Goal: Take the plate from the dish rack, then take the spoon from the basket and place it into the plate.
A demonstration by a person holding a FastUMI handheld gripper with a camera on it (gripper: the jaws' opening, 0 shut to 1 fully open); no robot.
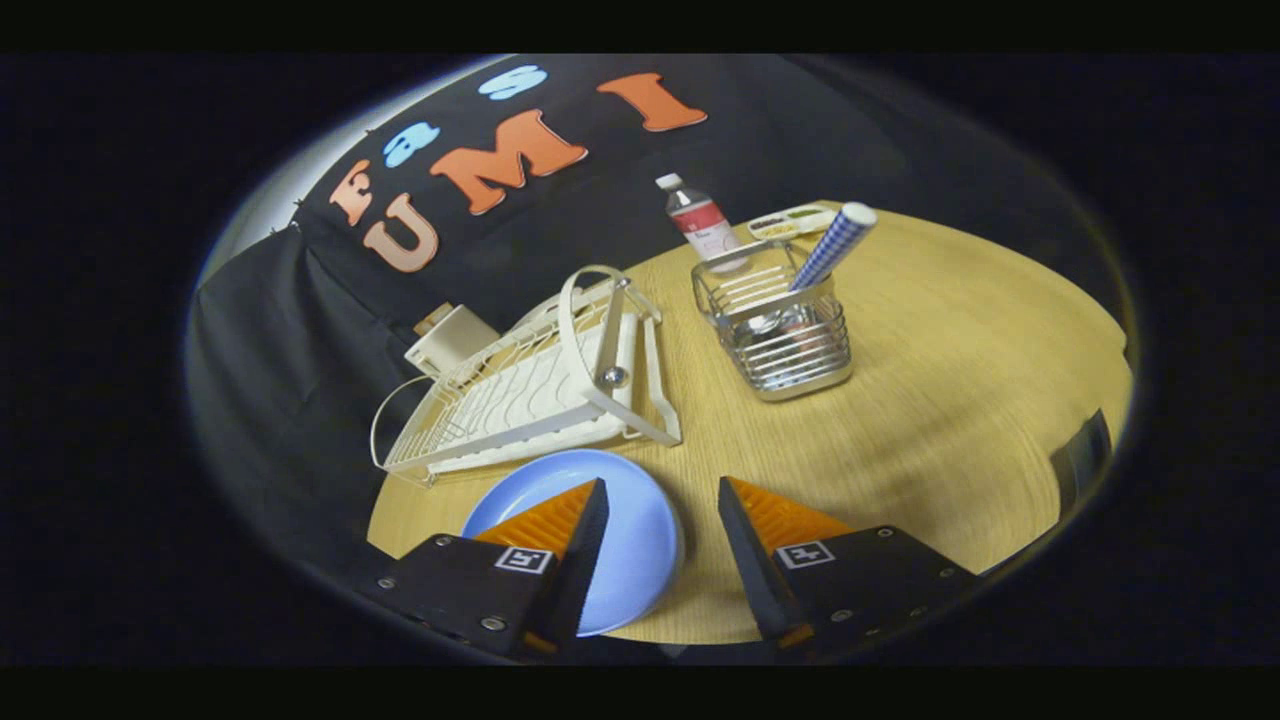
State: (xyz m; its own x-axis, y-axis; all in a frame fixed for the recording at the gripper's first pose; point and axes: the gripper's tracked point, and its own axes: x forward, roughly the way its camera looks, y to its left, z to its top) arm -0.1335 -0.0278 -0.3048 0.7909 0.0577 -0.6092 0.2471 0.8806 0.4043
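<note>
A light blue plate [625, 535] lies flat on the wooden table [930, 420], partly under my left finger and reaching into the gap between the fingers. My gripper [662, 487] hangs open above it with nothing held. Beyond the plate stands the white wire dish rack [530, 385], with no dishes in it. To the rack's right, farther ahead, a metal wire basket [785, 335] holds a spoon with a blue-and-white checked handle [835, 245] that leans out to the right; the spoon's bowl is down inside the basket.
Behind the basket stand a small bottle with a white cap [700, 222] and a flat white tray [795, 222]. A small white box [450, 340] sits behind the rack at the table's back edge. Bare tabletop stretches to the right of the basket.
</note>
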